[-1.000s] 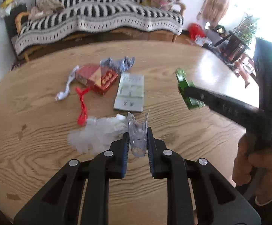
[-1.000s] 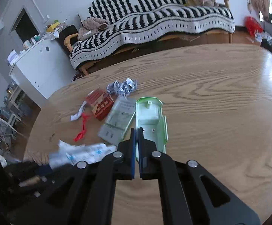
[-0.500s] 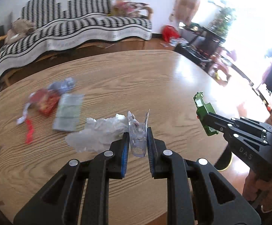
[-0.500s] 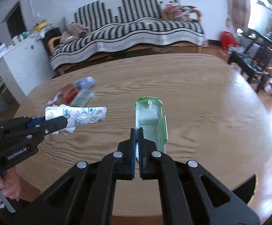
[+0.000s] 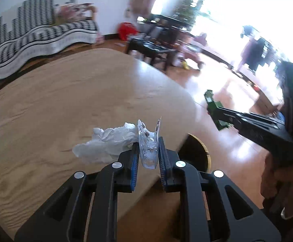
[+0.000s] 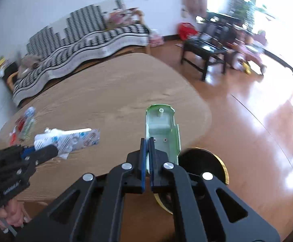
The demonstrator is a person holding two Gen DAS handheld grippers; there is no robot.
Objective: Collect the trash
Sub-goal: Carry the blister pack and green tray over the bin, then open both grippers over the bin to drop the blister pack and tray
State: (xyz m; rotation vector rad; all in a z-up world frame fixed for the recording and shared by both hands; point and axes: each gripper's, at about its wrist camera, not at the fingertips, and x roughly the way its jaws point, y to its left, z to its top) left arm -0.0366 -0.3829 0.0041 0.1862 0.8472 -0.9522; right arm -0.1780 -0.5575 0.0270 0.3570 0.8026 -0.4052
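Note:
My left gripper [image 5: 148,153] is shut on a clear pill blister pack [image 5: 148,141], and a crumpled white wrapper [image 5: 106,139] sticks out beside it. The right wrist view shows the same left gripper [image 6: 53,151] and the blister pack [image 6: 77,139] over the wooden table [image 6: 106,92]. The right gripper [image 6: 146,143] is shut on a green plastic shell [image 6: 162,127], held near the table's right edge. From the left wrist view, the right gripper [image 5: 213,109] carries the green shell [image 5: 210,98] over the floor. A black round bin [image 6: 205,161] with a gold rim stands on the floor below the table edge.
Several more scraps of trash [image 6: 23,125] lie at the table's far left. A striped sofa [image 6: 86,40] stands behind the table, and a dark low table [image 6: 205,50] is on the shiny wooden floor [image 6: 257,131] to the right. A hand [image 5: 277,181] grips the right tool.
Both grippers have swung right with their loads, from over the middle of the table to its right edge. The bin has come into view; the loose trash has slid off to the left.

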